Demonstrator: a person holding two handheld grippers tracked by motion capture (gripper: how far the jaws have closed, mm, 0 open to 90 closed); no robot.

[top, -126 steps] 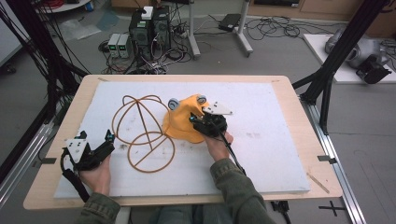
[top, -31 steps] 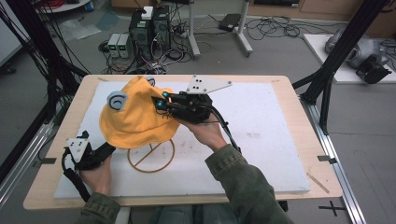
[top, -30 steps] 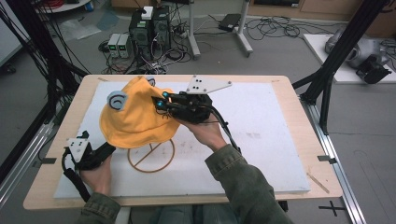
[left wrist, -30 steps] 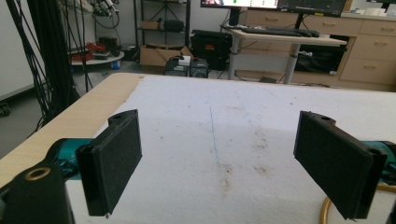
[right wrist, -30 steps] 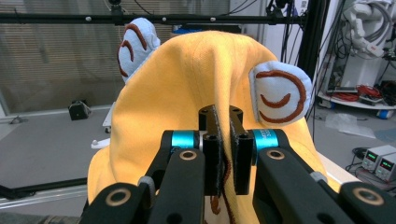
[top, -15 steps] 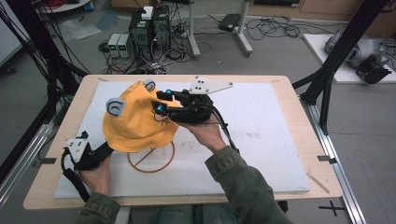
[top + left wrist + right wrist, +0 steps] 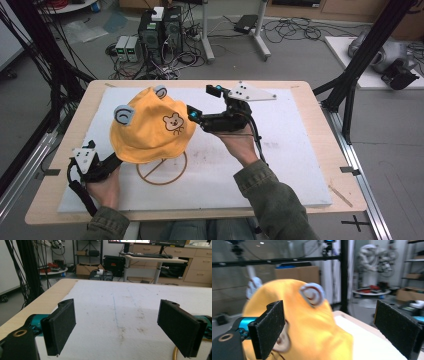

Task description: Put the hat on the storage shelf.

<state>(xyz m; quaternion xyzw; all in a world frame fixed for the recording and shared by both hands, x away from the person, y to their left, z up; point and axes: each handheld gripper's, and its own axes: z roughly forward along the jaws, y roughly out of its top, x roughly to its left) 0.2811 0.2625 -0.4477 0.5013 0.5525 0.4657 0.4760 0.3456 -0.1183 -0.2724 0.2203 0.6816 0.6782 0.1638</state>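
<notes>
Yellow bear-eared hat now draped over wire stand, frame centre-left. Right claw released, jaws wide; left claw wide, idle. Placement apparently complete.

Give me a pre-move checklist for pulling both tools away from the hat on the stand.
1. Right tool open, not pinching cloth: ok, jaws wide apart beside the hat.
2. Left tool open: ok, bare pad between its jaws.
3. Hat seated over the wire stand: ok, it drapes over the top; the base ring shows below the brim.
4. Hat level: not ok, the brim hangs lower at the left.
5. Left tool clear of the brim: cannot tell; in the high view it sits right at the brim's edge.
</notes>
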